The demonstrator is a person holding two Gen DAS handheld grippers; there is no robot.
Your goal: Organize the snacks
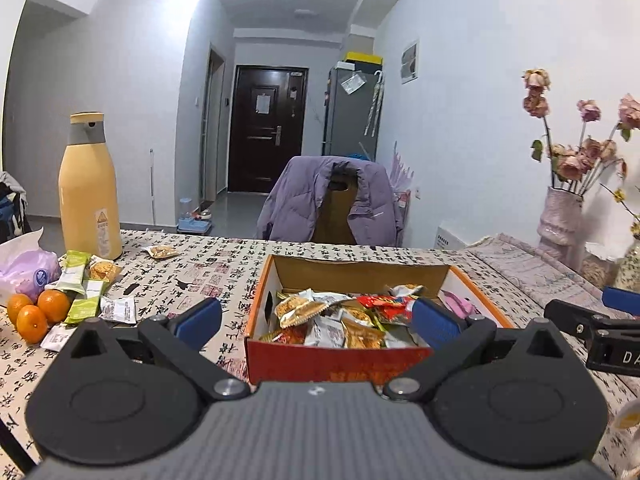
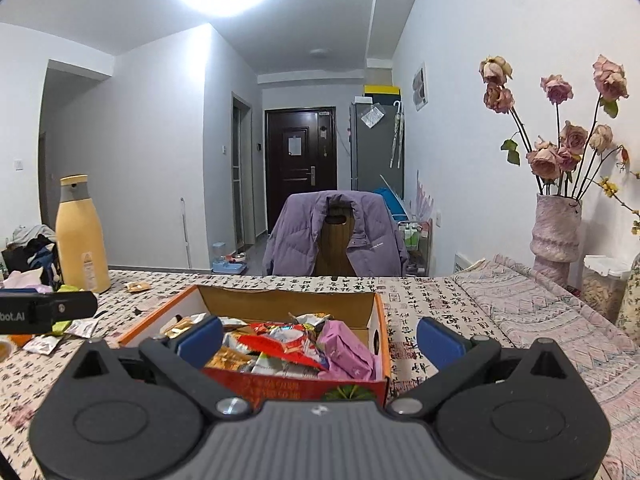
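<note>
Cardboard box (image 1: 360, 268), already heaped with wrapped snacks (image 1: 340, 320), sits on the desk (image 1: 192, 268) just ahead of both sets of jaws, which gape wide and carry nothing. Several loose packets (image 1: 86, 280) remain well left of the left gripper (image 1: 316, 316), so gathering seems unfinished; it should swing there next, while the right gripper (image 2: 318, 338) waits.

So the open orange-and-red cardboard box (image 1: 332, 360) looks like plain matt card inside, printed and a bit smoother outside. The snack packets piled in it (image 1: 320, 320) are crinkly foil and plastic film, pretty shiny, with one pink wrapper (image 2: 344, 350) that reads softer and less glossy. The calligraphy-print tablecloth (image 1: 192, 272) is matt woven cloth. The tall yellow bottle (image 1: 89, 192) has a smooth satin plastic-looking body with a grey collar. The small oranges (image 1: 36, 312) have dimpled peel. The blue finger pads (image 1: 200, 316) look rubbery and matt on hard black plastic arms with metal pivot screws.
</note>
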